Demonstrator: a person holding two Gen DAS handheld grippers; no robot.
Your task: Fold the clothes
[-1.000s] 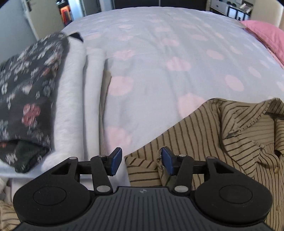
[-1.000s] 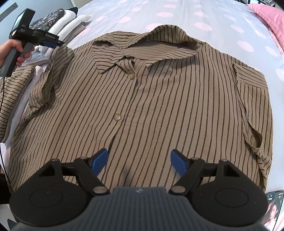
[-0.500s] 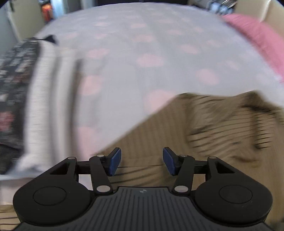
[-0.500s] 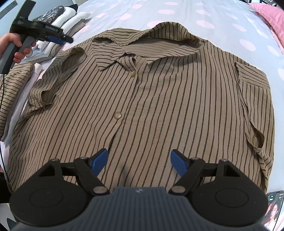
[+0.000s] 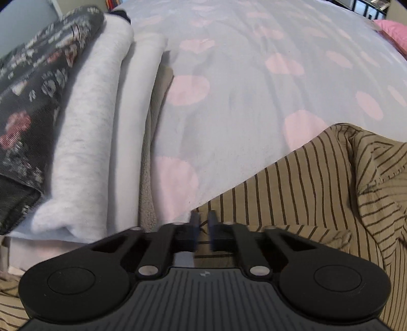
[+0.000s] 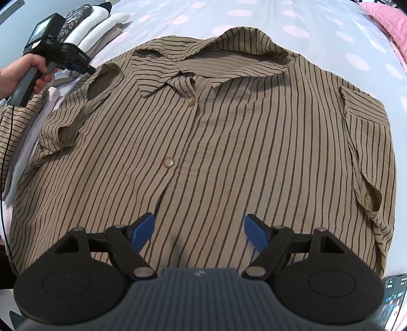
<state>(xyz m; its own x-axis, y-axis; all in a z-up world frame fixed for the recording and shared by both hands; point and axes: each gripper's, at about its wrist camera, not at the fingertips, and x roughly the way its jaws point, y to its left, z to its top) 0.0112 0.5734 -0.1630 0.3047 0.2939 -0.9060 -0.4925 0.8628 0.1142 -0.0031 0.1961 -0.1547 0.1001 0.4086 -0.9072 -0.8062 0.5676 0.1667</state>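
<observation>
A tan shirt with dark stripes (image 6: 229, 132) lies face up and spread flat on the bed, collar at the far side. Its left sleeve (image 6: 84, 101) is folded inward onto the chest. My left gripper (image 5: 202, 224) is shut on the edge of the shirt's left shoulder (image 5: 292, 198); it also shows in the right wrist view (image 6: 87, 69), held by a hand. My right gripper (image 6: 199, 228) is open and empty, hovering over the shirt's lower front.
A stack of folded clothes (image 5: 76, 114), floral dark piece on grey and white ones, lies at the left on the pink-dotted bedsheet (image 5: 254, 76). A pink pillow (image 6: 386, 17) is at the far right. A phone (image 6: 394, 303) lies at the near right.
My left gripper has closed from open onto the shirt's shoulder edge after swinging right and back. The left sleeve now lies further in on the chest. The right gripper has stayed put.
</observation>
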